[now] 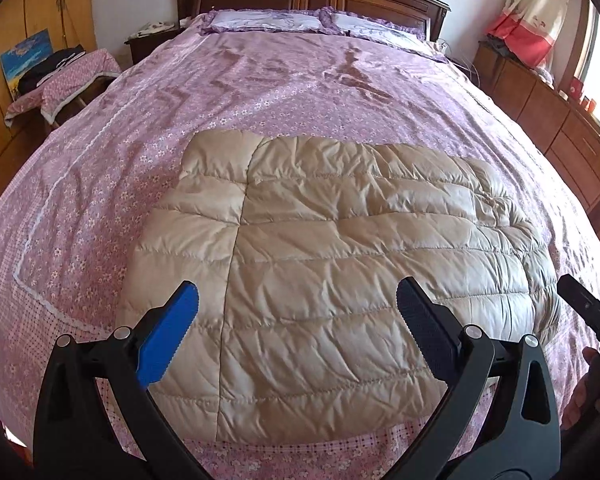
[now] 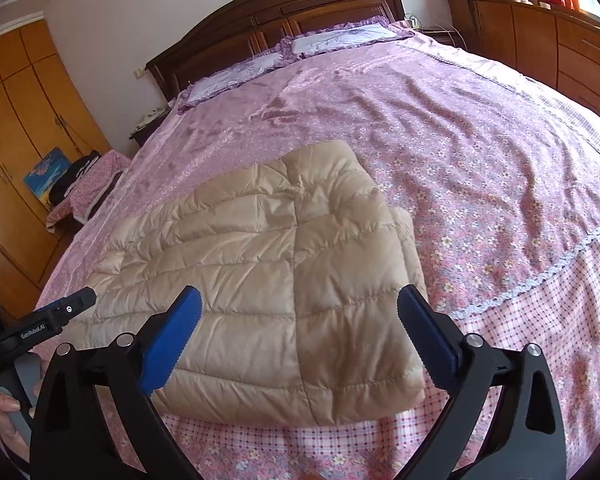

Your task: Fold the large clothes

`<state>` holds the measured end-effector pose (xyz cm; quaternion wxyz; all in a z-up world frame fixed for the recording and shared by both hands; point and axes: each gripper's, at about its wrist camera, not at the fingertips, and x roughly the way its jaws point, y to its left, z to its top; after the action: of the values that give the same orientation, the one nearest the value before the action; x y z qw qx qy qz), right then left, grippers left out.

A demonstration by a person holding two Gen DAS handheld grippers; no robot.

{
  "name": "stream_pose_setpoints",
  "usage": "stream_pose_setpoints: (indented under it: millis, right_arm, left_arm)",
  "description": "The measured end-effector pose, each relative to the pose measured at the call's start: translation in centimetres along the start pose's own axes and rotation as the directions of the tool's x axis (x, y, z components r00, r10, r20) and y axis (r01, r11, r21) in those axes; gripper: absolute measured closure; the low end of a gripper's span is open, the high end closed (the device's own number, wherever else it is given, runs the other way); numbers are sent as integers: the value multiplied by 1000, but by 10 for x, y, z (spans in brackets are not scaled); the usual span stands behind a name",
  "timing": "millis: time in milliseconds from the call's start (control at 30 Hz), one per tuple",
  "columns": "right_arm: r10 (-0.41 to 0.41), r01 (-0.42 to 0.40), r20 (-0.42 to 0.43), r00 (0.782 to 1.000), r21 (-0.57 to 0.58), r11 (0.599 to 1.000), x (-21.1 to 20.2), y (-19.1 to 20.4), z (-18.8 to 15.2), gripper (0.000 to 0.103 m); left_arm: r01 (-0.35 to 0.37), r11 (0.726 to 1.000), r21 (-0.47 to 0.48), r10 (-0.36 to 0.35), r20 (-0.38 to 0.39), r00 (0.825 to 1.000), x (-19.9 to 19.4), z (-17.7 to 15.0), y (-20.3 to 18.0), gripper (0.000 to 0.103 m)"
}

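Only readable text is in the right wrist view: white lettering "GenRobot.AI" printed along the black body of the left gripper (image 2: 52, 322), poking in from the left edge. There's another white label lower on that same gripper, near the picture's edge, but it's cut off and too small to make out. The left wrist view has nothing legible at all. A blue picture (image 1: 26, 58) leans on the wardrobe there, but any writing on it is way too blurry to read.
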<state>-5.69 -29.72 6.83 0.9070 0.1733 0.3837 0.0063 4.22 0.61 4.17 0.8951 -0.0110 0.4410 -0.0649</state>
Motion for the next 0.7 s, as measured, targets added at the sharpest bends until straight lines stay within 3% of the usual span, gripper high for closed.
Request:
stream_pose_setpoints:
  millis: [700]
  right_arm:
    - [-65, 72, -64, 996, 115, 991, 5, -55, -14, 8]
  left_arm:
    - [6, 998, 70, -4, -39, 999, 12, -13, -26, 4]
